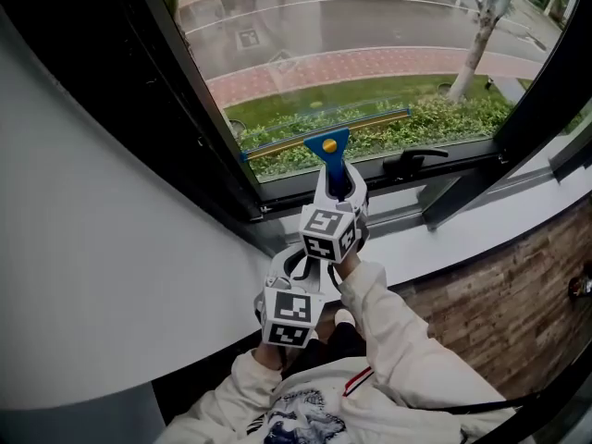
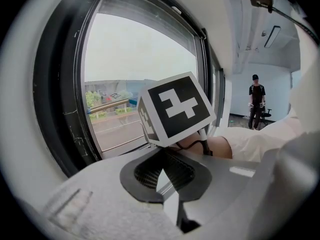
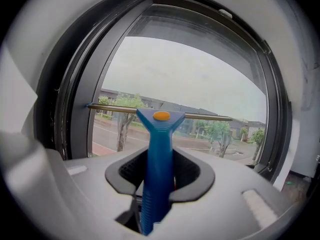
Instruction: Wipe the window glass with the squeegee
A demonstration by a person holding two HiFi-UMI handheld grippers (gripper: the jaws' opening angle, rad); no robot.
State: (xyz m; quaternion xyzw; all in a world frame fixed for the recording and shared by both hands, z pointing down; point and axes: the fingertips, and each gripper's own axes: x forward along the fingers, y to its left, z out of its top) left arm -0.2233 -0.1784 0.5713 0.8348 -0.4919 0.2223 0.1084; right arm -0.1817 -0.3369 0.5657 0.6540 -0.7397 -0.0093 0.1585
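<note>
A squeegee (image 1: 328, 146) with a blue handle and an orange button stands upright against the lower part of the window glass (image 1: 351, 35). Its long blade (image 1: 370, 123) lies across the pane, tilted up to the right. My right gripper (image 1: 339, 185) is shut on the handle just below the head; in the right gripper view the handle (image 3: 159, 134) runs up between the jaws to the blade (image 3: 210, 117). My left gripper (image 1: 294, 276) hangs lower and nearer to me, behind the right one, shut and holding nothing (image 2: 162, 171). It faces the right gripper's marker cube (image 2: 177, 109).
A black window frame (image 1: 176, 109) surrounds the pane, with a black window handle (image 1: 416, 163) on its bottom rail. Below it runs a white sill (image 1: 481, 239); a white wall (image 1: 92, 248) is to the left and wood flooring (image 1: 518, 313) to the right. A person (image 2: 256, 101) stands far off indoors.
</note>
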